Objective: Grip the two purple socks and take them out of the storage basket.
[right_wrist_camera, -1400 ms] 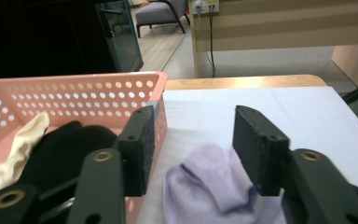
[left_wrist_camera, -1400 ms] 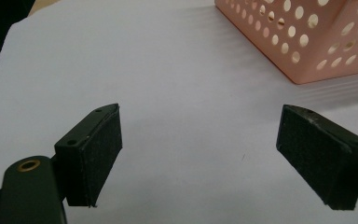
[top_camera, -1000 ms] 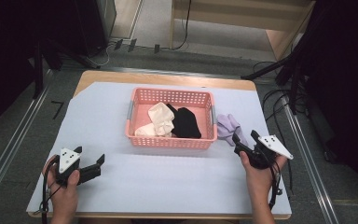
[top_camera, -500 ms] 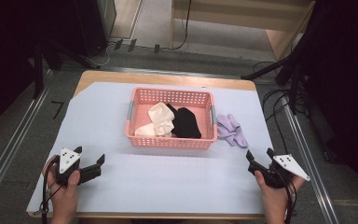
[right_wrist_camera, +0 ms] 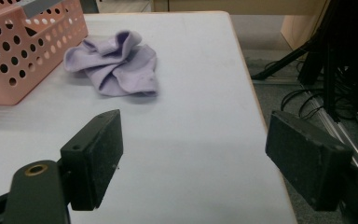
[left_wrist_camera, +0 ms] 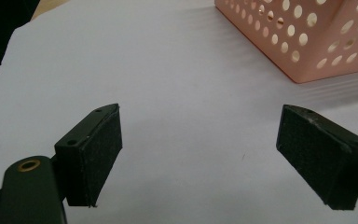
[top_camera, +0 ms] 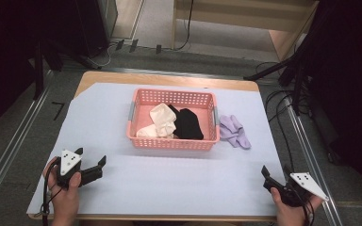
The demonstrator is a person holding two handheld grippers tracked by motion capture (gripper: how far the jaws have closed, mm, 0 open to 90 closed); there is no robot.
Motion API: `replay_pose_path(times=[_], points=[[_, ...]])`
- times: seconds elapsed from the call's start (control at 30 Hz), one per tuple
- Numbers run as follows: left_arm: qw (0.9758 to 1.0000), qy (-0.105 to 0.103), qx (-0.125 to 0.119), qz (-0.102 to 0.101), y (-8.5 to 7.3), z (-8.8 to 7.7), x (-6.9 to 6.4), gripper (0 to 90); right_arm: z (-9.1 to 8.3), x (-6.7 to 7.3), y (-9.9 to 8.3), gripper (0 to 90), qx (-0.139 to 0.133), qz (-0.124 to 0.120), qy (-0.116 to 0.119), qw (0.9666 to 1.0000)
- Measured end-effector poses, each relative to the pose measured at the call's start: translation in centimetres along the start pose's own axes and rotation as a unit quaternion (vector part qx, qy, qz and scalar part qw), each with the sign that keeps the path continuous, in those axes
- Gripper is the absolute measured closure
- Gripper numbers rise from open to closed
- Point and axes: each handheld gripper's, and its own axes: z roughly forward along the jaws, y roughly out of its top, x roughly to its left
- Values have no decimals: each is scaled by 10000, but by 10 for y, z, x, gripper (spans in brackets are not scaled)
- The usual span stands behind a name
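Purple sock [right_wrist_camera: 114, 65] beside pink basket [right_wrist_camera: 23, 51]

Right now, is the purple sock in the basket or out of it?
Out. The purple sock lies crumpled on the white table cover, just right of the pink basket.

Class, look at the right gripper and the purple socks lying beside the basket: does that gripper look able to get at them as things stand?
Probably yes. The right gripper stands open and empty, and only bare white sheet lies between it and the purple socks, which lie apart from the pink basket.
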Motion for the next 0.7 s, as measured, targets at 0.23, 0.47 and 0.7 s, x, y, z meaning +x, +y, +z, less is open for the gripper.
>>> replay_pose_path(times=[0.23,0.47,0.7], points=[[10000,4,4,-4,0,0,0,149,-4,-6,-10,191,-19,109,-85,9999],[10000,22,30,27,0,1,0,148,-2,-1,-11,206,37,-145,-112,9998],[10000,33,43,61,0,1,-1,149,-3,-7,-11,197,18,105,-37,9999]])
